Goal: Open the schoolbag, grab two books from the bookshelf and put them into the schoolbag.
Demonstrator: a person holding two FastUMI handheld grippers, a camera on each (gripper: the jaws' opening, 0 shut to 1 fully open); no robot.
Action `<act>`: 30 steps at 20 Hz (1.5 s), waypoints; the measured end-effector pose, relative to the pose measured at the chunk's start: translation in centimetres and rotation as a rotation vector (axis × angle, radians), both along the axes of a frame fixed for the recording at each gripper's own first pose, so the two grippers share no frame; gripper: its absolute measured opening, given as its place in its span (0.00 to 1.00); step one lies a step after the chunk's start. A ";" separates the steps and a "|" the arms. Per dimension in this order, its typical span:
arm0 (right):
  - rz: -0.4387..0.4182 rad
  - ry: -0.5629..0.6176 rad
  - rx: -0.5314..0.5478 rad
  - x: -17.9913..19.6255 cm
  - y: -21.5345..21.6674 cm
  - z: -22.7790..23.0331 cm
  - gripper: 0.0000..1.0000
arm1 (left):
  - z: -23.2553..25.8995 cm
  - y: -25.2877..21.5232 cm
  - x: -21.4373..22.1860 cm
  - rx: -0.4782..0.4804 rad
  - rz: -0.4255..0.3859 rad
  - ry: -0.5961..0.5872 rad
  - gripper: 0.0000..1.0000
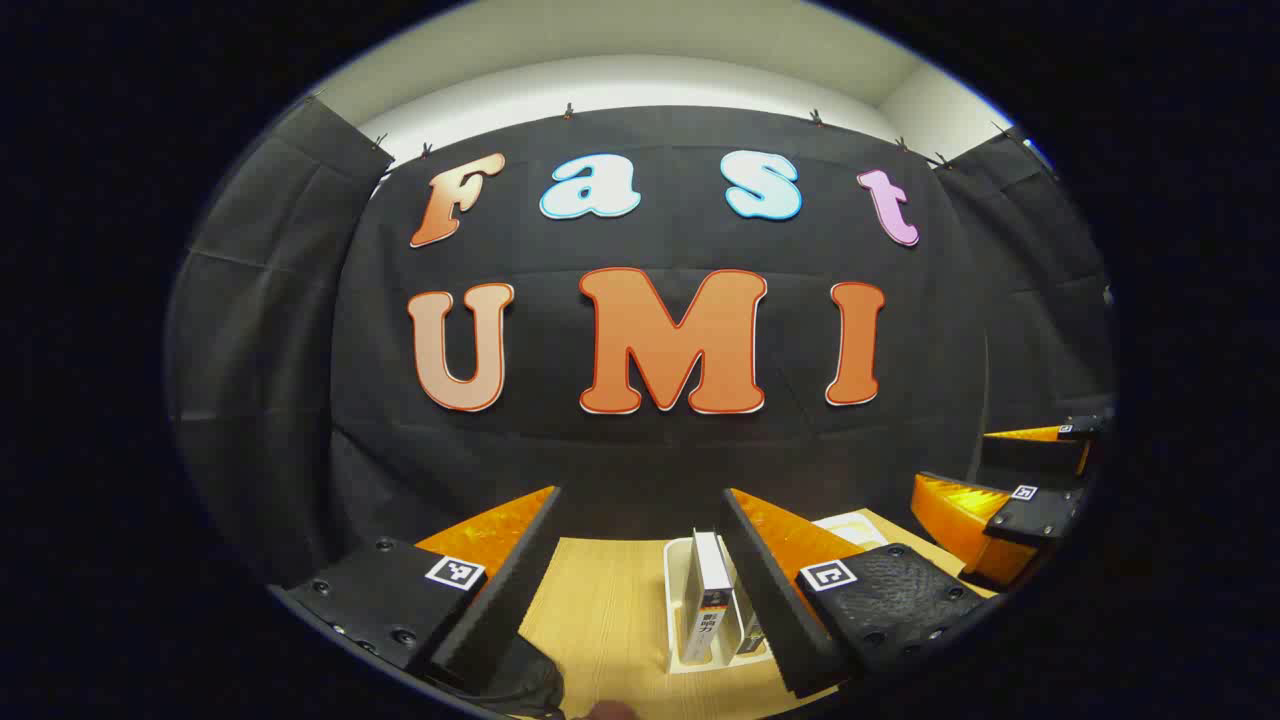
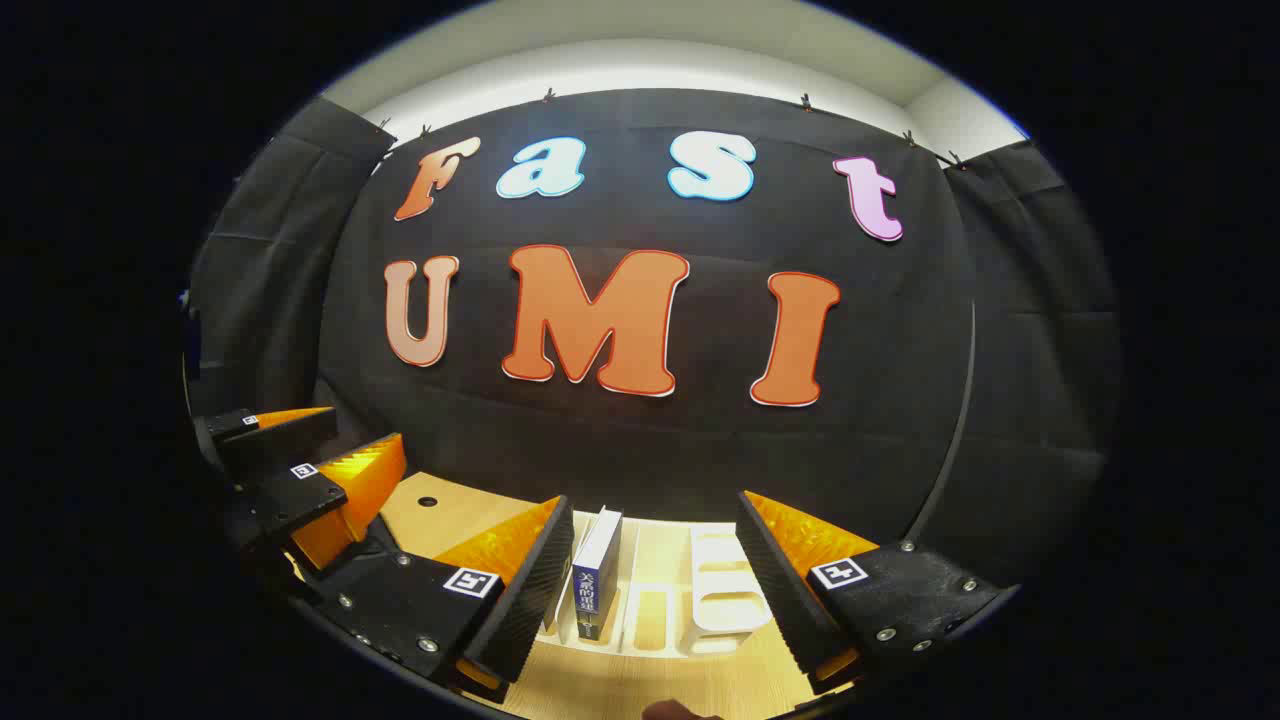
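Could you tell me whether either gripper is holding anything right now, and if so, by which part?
Nothing is held. The left gripper and right gripper both stand open above the white bookshelf, where a book stands upright, ungripped.

Both cameras sit low over a wooden table and face the black cloth wall head on, with the ceiling strip at the top of the frame. In the left gripper view, the white bookshelf with its upright book stands close at lower centre, and the other gripper shows at the right edge. In the right gripper view, the same bookshelf and book lie lower centre, near, with the other gripper at lower left. Both views share wall, table and shelf.
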State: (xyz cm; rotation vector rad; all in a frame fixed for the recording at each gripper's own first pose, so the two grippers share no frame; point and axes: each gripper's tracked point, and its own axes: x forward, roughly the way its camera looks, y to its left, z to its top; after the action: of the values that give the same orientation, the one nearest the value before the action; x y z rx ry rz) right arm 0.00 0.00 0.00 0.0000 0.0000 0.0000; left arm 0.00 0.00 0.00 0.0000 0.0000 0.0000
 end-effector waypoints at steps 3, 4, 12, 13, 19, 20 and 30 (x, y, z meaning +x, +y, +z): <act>0.030 0.008 0.021 0.8 0.2 -0.4 0.97 | -0.2 -1.6 -0.2 -0.002 -0.007 -0.010 1.00; 0.025 0.008 0.013 1.0 0.0 -0.3 0.97 | -0.5 -2.0 -0.1 0.000 -0.015 -0.013 1.00; 0.001 0.023 0.008 2.5 0.3 -0.2 0.97 | 1.0 -1.4 2.7 -0.015 -0.054 -0.034 1.00; -0.002 0.025 0.009 2.7 0.4 -0.4 0.97 | 1.1 -1.1 3.0 -0.012 -0.053 -0.037 1.00; -0.001 0.057 0.012 3.8 1.0 -1.4 0.97 | 0.0 0.4 4.0 0.025 -0.055 -0.027 0.99; -0.006 0.062 0.009 4.1 0.8 -1.5 0.97 | -0.2 0.6 3.9 0.050 -0.053 -0.025 0.99; 0.011 0.095 0.017 5.7 0.5 -3.2 0.97 | -5.8 2.5 2.3 0.321 -0.041 0.074 0.99</act>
State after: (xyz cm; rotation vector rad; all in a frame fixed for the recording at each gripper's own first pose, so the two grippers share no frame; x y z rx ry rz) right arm 5.67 0.49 -3.20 0.0165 0.0949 0.0109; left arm 2.27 2.54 -5.76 0.3205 0.0744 -0.0409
